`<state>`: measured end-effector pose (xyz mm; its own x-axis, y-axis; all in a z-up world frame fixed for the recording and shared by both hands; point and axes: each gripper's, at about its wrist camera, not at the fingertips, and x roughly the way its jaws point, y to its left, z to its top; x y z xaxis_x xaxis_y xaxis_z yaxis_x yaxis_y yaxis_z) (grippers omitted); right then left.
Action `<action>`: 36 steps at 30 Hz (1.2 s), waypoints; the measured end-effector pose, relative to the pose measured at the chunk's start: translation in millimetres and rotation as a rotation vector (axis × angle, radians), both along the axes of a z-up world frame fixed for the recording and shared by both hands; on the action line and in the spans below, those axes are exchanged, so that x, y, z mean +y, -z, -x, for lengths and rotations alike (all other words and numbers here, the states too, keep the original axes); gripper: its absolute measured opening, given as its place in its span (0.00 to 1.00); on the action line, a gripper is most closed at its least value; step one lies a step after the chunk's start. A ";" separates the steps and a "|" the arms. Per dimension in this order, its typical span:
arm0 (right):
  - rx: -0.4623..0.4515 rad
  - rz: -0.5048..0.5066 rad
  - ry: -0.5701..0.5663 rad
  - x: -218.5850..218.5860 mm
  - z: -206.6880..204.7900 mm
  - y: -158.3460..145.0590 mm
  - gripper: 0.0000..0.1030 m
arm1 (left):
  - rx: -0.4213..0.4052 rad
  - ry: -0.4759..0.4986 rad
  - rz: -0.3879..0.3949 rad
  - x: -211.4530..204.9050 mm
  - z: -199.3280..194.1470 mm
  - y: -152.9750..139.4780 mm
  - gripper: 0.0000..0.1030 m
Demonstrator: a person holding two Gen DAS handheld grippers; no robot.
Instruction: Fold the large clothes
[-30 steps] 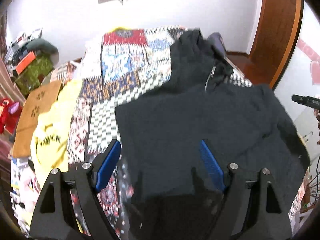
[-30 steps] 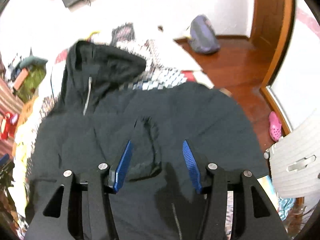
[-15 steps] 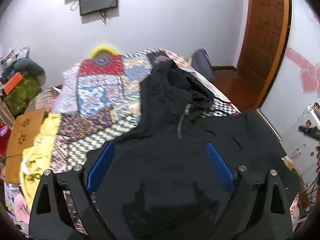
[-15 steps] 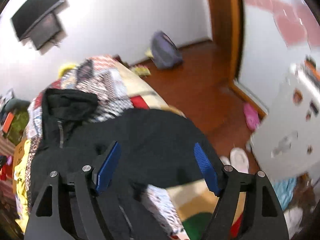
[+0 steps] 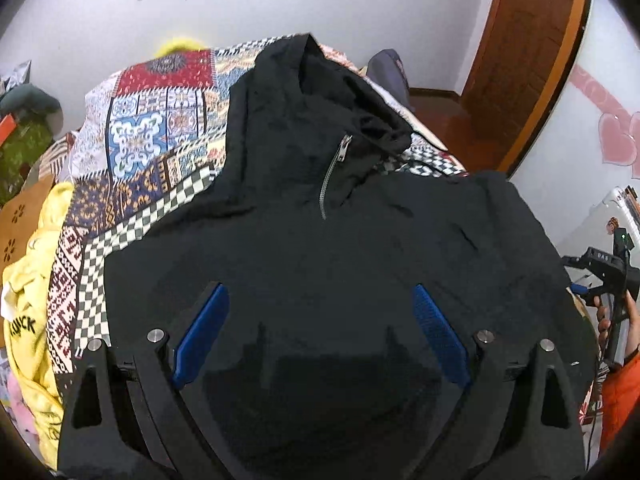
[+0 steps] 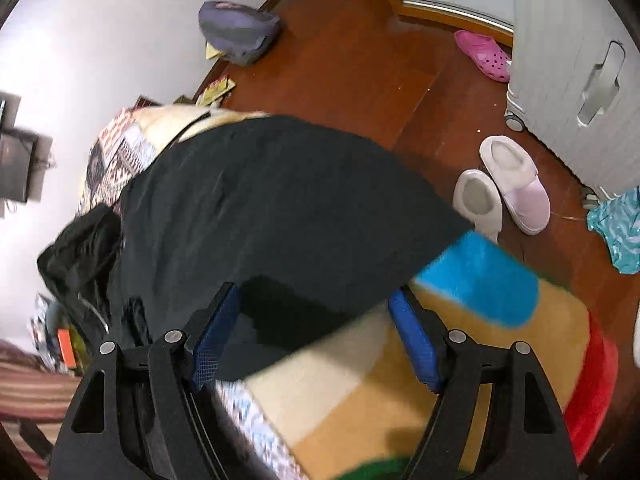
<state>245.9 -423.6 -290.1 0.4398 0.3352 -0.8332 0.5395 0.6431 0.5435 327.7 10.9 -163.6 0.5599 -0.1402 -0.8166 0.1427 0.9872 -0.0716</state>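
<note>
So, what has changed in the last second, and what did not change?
Both grippers opened wider and hold nothing. The right gripper rolled and swung out to the black hoodie's edge at the side of the bed, so the floor and slippers now show. The left gripper shifted along the hoodie's body. The hoodie stayed spread flat on the patterned quilt, hood up, zipper unchanged.

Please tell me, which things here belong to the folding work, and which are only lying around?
For the job:
- black hooded jacket
- left tongs
- right tongs

Lying about:
- yellow garment
- patchwork bedcover
- backpack
- slippers
- pink clog
</note>
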 end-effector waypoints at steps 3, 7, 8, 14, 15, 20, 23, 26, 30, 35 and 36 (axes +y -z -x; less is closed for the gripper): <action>0.009 -0.021 0.039 -4.4 -13.1 8.3 0.74 | 0.017 -0.013 0.006 3.3 -0.7 7.2 0.91; 0.033 0.032 0.086 -5.0 -29.8 8.4 0.71 | 0.031 -0.024 -0.009 7.0 0.9 13.3 0.91; 0.039 0.056 0.085 -5.3 -33.2 5.7 0.66 | 0.032 -0.025 -0.015 7.8 1.8 13.8 0.91; -0.013 0.259 0.059 2.5 -42.3 -33.3 0.24 | 0.029 -0.032 -0.043 12.0 8.4 15.8 0.91; -0.030 0.272 0.056 3.5 -41.6 -39.6 0.15 | 0.028 -0.034 -0.043 13.1 9.5 15.5 0.91; -0.222 0.324 -0.006 24.5 -37.0 -110.9 0.07 | 0.014 -0.042 -0.036 17.8 16.6 9.8 0.91; -0.346 0.337 -0.070 48.4 -35.5 -156.5 0.07 | 0.003 -0.045 -0.023 21.0 21.6 4.1 0.91; -0.458 0.349 -0.163 84.0 -36.2 -195.0 0.07 | -0.015 -0.047 -0.011 25.6 28.3 -3.8 0.91; -0.561 0.349 -0.307 136.2 -38.5 -223.8 0.07 | -0.040 -0.048 -0.011 31.8 36.9 -12.4 0.91; -0.599 0.300 -0.516 211.8 -32.9 -219.4 0.07 | -0.056 -0.058 -0.008 42.8 47.6 -19.1 0.91; -0.588 0.288 -0.553 224.4 -31.5 -211.8 0.07 | -0.057 -0.059 -0.007 44.8 49.3 -19.6 0.91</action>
<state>277.4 -199.1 -78.2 0.6628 0.4390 -0.6066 -0.2104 0.8867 0.4118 278.4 55.6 -144.1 0.6123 -0.1000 -0.7843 0.0874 0.9945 -0.0585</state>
